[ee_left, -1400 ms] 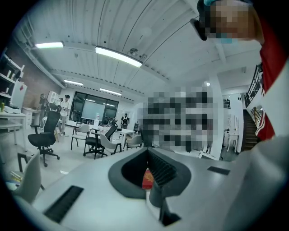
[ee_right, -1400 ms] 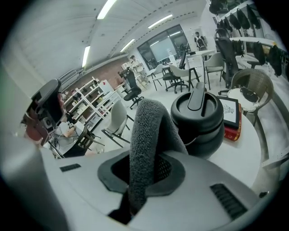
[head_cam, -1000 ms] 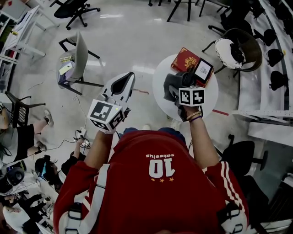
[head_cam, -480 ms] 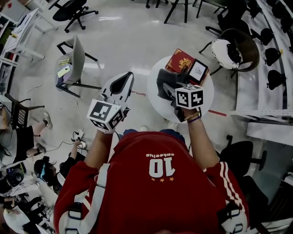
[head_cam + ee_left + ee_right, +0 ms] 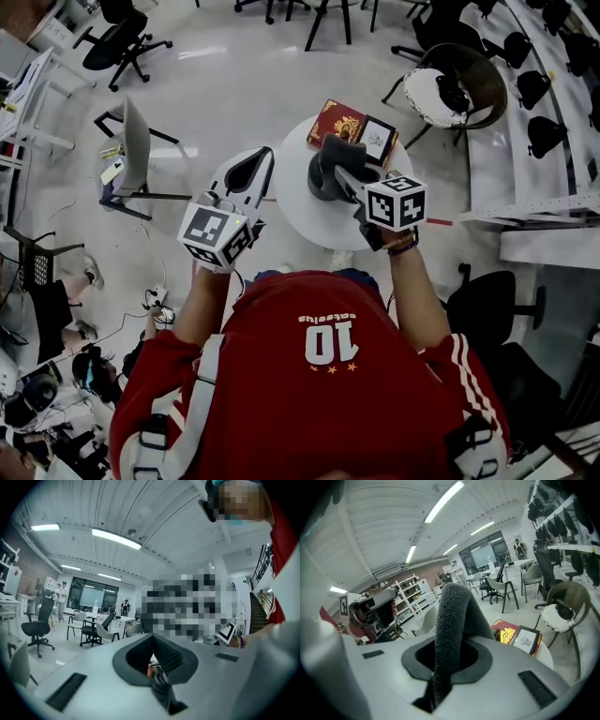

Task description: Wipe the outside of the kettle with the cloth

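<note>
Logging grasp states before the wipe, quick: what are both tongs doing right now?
Left tongs: closed, holding nothing.
Right tongs: closed on the grey cloth.

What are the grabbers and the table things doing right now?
Left gripper: shut, empty.
Right gripper: shut on the cloth.
Cloth: pinched, sticking up past the jaws.
Red box: closed, flat on the round table.
Picture frame: lying flat on the red box.
Kettle: not in view.

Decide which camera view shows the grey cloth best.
The right gripper view: the grey cloth fills its centre, clamped in the right gripper. The head view shows a dark bundle over the round table; the left gripper view misses it.
</note>
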Available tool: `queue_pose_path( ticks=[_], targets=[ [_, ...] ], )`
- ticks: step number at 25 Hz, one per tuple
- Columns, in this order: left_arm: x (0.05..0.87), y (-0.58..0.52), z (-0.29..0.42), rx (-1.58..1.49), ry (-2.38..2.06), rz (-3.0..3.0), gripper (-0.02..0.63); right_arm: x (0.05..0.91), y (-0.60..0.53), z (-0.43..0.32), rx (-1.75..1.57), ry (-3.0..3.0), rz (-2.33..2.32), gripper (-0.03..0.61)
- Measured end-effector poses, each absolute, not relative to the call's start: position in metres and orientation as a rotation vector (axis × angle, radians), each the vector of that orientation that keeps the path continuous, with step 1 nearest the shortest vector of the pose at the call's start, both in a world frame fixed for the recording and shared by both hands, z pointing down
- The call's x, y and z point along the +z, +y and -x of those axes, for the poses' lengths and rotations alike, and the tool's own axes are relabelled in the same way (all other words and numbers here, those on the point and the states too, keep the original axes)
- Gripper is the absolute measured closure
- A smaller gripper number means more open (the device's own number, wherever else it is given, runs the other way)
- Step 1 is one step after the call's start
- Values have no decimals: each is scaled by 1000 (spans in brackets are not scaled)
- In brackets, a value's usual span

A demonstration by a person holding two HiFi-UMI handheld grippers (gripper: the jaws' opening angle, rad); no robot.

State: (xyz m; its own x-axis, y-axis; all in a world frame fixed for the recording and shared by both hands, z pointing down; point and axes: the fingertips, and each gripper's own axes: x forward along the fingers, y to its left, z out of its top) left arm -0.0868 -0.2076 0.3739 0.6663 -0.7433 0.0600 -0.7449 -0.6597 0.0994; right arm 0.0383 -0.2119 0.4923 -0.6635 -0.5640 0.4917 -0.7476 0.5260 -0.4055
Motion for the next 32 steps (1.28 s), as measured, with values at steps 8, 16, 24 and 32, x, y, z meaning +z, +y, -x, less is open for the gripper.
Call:
queue_pose_path(
  ticks=[8, 16, 24, 32],
  targets=[
    [376, -223, 38, 38, -1192, -2780, 606, 503, -224, -122, 871, -2405, -1230, 529],
    [387, -234, 11, 60, -1226, -2748, 606, 533, -239, -158, 784, -2354, -1204, 529],
    [395, -238, 2, 70, -1334, -2681, 606, 579, -257, -161, 698, -2317, -1041, 529],
    [405, -236, 6, 102, -1473, -2596, 606, 628, -269, -155, 683, -2284, -856, 529]
  ],
)
